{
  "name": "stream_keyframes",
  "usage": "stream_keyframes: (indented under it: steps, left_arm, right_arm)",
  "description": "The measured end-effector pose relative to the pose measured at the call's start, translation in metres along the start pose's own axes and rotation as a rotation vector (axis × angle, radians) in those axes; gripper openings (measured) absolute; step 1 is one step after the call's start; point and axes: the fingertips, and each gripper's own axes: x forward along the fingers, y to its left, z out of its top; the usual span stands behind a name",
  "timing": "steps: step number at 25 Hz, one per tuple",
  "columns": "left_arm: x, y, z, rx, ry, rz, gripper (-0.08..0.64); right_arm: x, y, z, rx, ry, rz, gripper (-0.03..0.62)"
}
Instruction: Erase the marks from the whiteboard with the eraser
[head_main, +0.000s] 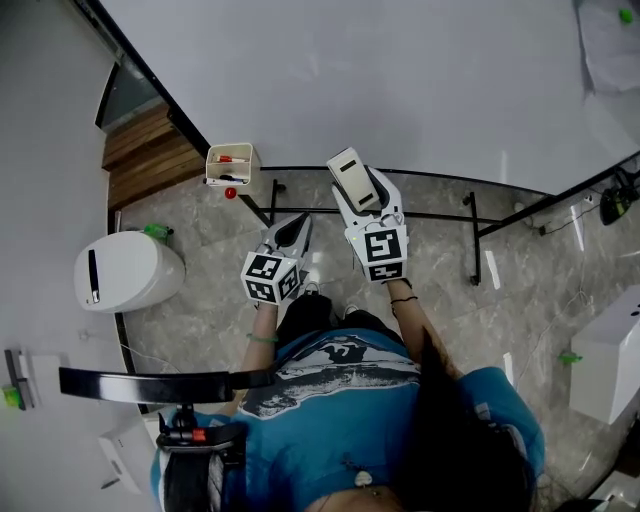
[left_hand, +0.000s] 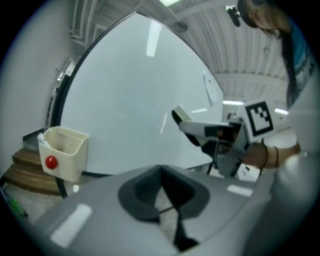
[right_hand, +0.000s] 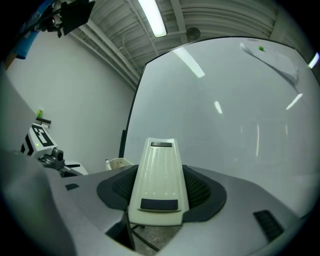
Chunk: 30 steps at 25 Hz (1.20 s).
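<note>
Whiteboard is sitting just beyond the fingers; right gripper is clamping the eraser, left gripper is sitting pinched together, empty. I'd press it flat.

readable text: none is showing | left cube and right cube, frame centre: displaying only black-and-white square codes | eraser dark patches: showing no legible print | shirt print, lower centre: reading as a blur

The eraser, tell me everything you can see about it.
The eraser is a long, cream block that looks like plastic, with lengthwise ribs and a small dark panel near each end. The right gripper is shut on it, jaws against its long sides, and it points toward the whiteboard. Whether it touches the board cannot be told.
</note>
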Motion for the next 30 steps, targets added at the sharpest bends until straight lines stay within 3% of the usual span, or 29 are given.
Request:
stream_keyframes:
  steps: [11,17,23,30]
  left_arm:
    - [-0.034,-0.066,-0.051,-0.041,0.060,0.082,0.000]
    - [-0.061,-0.074,-0.064,-0.050,0.064,0.116,0.000]
    - [-0.092,-0.073,-0.061,-0.047,0.022,0.137,0.000]
    - [-0.175,-0.078,-0.076,-0.069,-0.020,0.154,0.000]
  right_arm:
    - [-0.076,0.023,-0.076,0.105,0.127,0.136,0.264]
    - [-0.104,0.045,-0.101,0.150,0.186,0.172,0.264]
    - [-0.126,0.071,-0.105,0.159,0.207,0.187,0.264]
    - [-0.158,0.115,-0.082,0.153,0.176,0.152,0.264]
